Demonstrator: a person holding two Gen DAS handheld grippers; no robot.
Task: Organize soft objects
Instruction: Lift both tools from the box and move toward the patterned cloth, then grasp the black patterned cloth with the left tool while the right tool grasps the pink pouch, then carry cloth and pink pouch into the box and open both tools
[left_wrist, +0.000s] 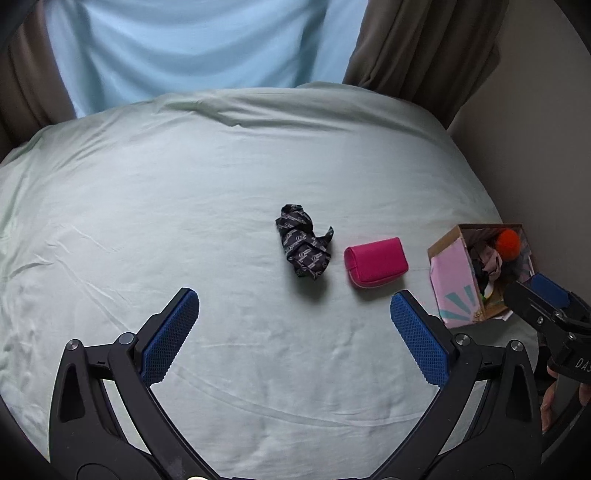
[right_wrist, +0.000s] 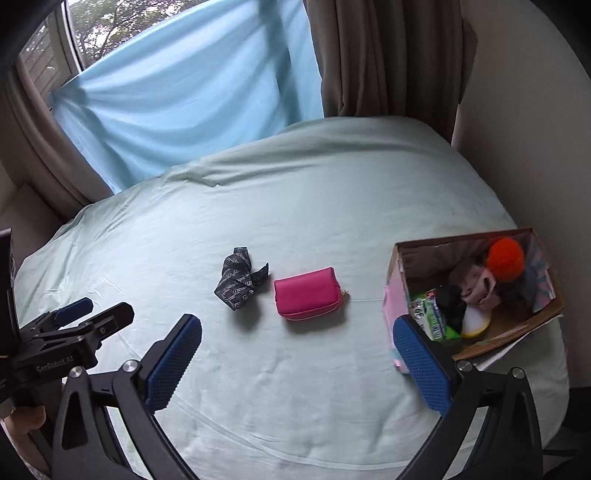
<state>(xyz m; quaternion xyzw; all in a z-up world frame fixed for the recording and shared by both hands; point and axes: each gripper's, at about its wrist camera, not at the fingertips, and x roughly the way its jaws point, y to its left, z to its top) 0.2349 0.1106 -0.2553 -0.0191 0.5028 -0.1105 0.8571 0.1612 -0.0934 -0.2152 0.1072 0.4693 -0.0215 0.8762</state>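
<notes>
Pale green bedsheet (left_wrist: 184, 206) holds crumpled dark patterned cloth (left_wrist: 303, 245) beside pink pouch (left_wrist: 376, 261).

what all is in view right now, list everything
patterned cloth: 1, black with pale print, crumpled mid-bed
pouch: 1, pink, zipped, right of the cloth, apart from it
cardboard box: 1, brown with pink side, at the bed's right edge
orange pom-pom: 1, inside the box atop mixed soft items
bed sheet: 1, pale green
window cloth: 1, light blue, behind the bed
curtains: brown, beside it
left gripper: jaws open, empty
right gripper: jaws open, empty
</notes>
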